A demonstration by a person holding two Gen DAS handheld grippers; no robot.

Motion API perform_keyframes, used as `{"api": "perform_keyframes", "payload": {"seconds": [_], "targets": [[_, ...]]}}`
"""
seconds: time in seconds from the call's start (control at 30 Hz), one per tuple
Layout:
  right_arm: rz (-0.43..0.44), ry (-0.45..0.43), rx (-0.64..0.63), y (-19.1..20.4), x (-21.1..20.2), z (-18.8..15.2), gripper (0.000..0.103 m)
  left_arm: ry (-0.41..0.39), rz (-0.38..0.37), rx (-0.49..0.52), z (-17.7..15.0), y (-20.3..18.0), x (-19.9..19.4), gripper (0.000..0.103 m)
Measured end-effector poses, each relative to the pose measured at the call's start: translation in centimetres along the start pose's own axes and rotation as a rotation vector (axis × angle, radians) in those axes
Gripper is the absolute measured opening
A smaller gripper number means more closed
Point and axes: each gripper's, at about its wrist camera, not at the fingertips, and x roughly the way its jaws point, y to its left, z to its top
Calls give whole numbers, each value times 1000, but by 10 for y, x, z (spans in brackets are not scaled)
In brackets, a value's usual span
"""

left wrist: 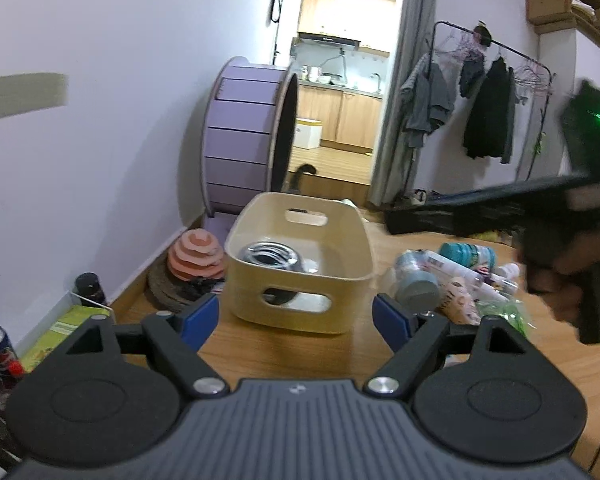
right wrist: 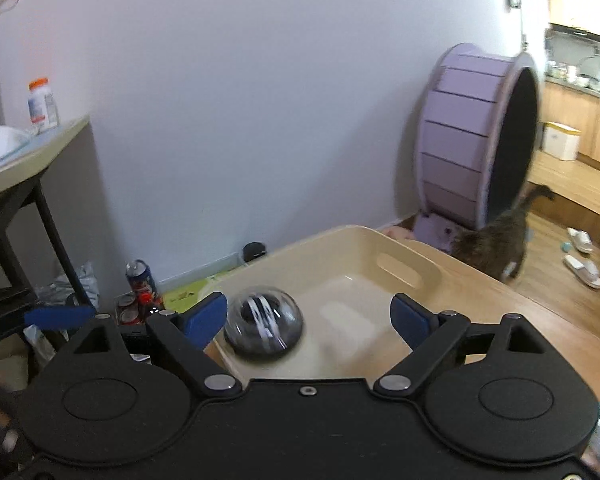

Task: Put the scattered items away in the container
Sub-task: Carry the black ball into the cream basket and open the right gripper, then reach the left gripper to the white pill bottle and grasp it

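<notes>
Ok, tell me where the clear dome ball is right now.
The clear dome ball lies inside the cream container on the table, at its near-left corner in the right wrist view, just ahead of the open right gripper.

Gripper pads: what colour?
Blue pads; clearest in the right wrist view.

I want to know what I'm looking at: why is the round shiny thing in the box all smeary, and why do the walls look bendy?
In the right wrist view the clear ball in the cream container is motion-blurred; in the left wrist view the right gripper smears too. Both fisheye views curve walls near the edges.
</notes>
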Motion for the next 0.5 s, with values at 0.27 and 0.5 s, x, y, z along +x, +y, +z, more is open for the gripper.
{"api": "perform_keyframes", "payload": {"seconds": [0.27, 0.5], "targets": [[-107, -25, 116, -28, -79, -58, 94, 62, -61, -1, -3, -24, 25, 83], [-166, -11, 163, -35, -104, -97, 101, 116, -114, -3, -5, -46, 46, 83]]}}
